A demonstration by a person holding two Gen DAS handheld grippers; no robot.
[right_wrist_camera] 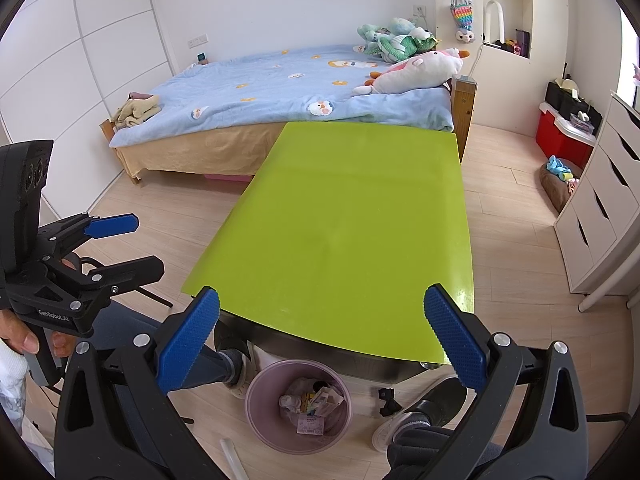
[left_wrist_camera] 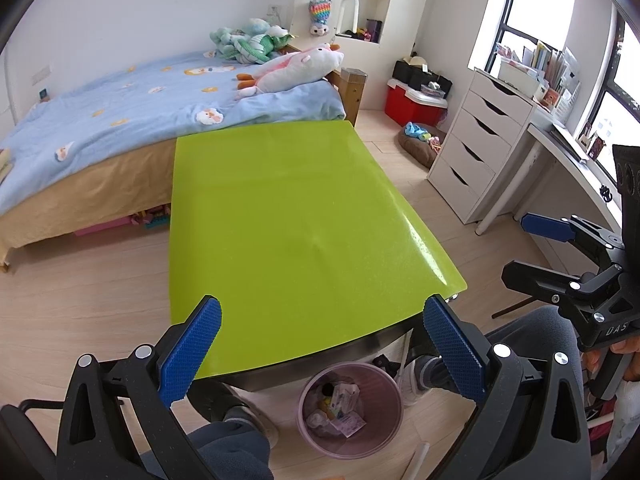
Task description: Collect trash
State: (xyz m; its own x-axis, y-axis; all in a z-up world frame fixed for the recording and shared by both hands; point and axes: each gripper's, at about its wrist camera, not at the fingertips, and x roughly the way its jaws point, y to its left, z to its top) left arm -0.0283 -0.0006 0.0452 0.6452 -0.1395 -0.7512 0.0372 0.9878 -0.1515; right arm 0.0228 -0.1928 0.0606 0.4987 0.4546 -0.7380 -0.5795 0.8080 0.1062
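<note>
A pink waste bin (left_wrist_camera: 349, 410) stands on the floor under the near edge of the green table (left_wrist_camera: 288, 216). It holds crumpled paper and wrappers (left_wrist_camera: 340, 408). The bin also shows in the right wrist view (right_wrist_camera: 298, 406), with its trash (right_wrist_camera: 314, 404), below the table (right_wrist_camera: 344, 224). My left gripper (left_wrist_camera: 322, 320) is open and empty above the table's near edge. My right gripper (right_wrist_camera: 322, 316) is open and empty there too. The right gripper also shows at the right of the left wrist view (left_wrist_camera: 524, 248), and the left gripper shows at the left of the right wrist view (right_wrist_camera: 148, 244).
A bed (left_wrist_camera: 120, 120) with plush toys stands beyond the table. A white drawer unit (left_wrist_camera: 476, 144) and a desk (left_wrist_camera: 568, 160) line the right wall. A red box (left_wrist_camera: 412, 104) sits on the floor. The person's legs and shoes (right_wrist_camera: 424, 408) flank the bin.
</note>
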